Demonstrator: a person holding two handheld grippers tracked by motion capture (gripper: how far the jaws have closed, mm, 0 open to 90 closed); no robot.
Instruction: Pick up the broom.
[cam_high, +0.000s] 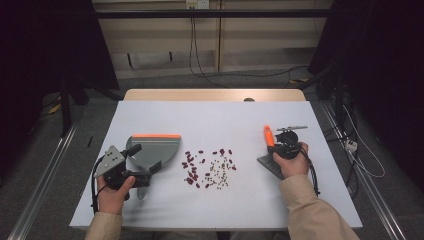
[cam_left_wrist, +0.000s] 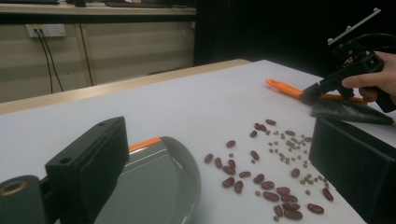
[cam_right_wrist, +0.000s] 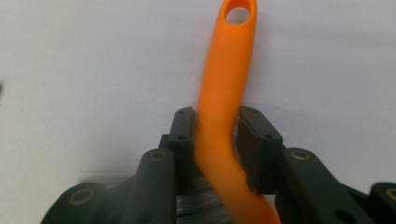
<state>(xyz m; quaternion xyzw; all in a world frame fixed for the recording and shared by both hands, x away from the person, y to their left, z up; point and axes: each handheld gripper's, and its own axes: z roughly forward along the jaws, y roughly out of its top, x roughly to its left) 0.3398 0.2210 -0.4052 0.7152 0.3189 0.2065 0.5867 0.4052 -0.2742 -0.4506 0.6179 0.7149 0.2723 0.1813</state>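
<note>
The right gripper clamps the brush's orange handle. The left gripper gapes (over the dustpan), near scattered beans.

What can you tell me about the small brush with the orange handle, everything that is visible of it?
The brush has a curved orange handle, plastic by its look, with a hanging hole at its far end, and a head of dark grey bristles. It lies low on the white table, at the right of the scattered beans, handle pointing away from the person. The right gripper is shut on the handle, one pad against each side.
</note>
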